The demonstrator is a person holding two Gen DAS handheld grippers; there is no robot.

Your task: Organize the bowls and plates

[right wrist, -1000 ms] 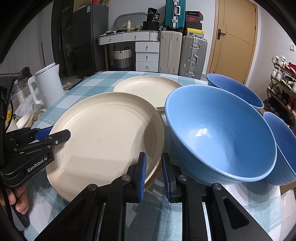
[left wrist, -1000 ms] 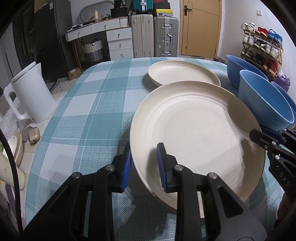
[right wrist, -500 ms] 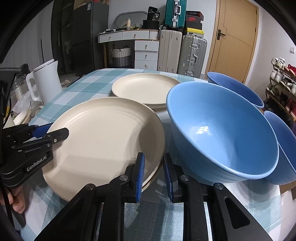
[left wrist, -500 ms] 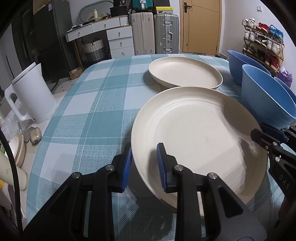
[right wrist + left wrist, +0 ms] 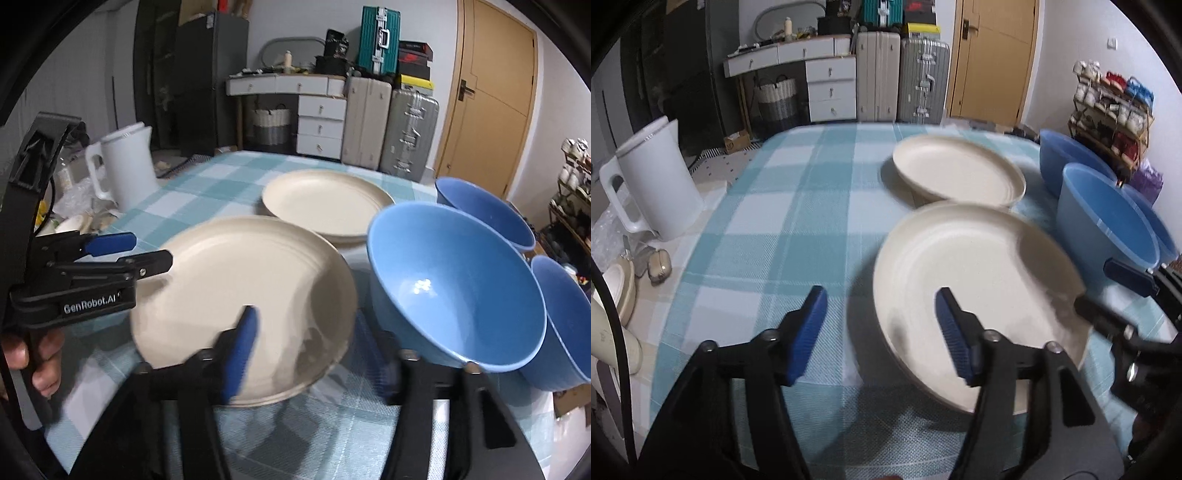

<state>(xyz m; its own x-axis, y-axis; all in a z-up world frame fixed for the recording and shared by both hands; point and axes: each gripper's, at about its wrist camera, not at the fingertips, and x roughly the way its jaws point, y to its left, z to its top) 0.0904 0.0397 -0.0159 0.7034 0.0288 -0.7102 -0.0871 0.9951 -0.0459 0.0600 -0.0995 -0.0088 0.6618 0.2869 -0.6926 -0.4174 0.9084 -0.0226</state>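
A cream plate (image 5: 979, 295) lies on the checked tablecloth (image 5: 775, 221), near me; it also shows in the right wrist view (image 5: 240, 306). A second cream plate (image 5: 956, 173) lies behind it, also in the right wrist view (image 5: 328, 201). Three blue bowls stand to the right: near (image 5: 454, 295), far (image 5: 484, 210), and rightmost (image 5: 565, 321). My left gripper (image 5: 881, 332) is open, its jaws astride the near plate's left rim. My right gripper (image 5: 321, 350) is open astride the plate's right rim, beside the near bowl.
A white kettle (image 5: 653, 184) stands beside the table's left edge, with small items (image 5: 657, 262) below it. Suitcases (image 5: 901, 88), drawers (image 5: 831, 88) and a door (image 5: 990, 59) stand beyond the table. A shoe rack (image 5: 1115, 107) is at the right.
Both grippers were shut on the near plate's rim and have opened wide. The plate now lies released on the cloth, and both cameras have pulled back and up.
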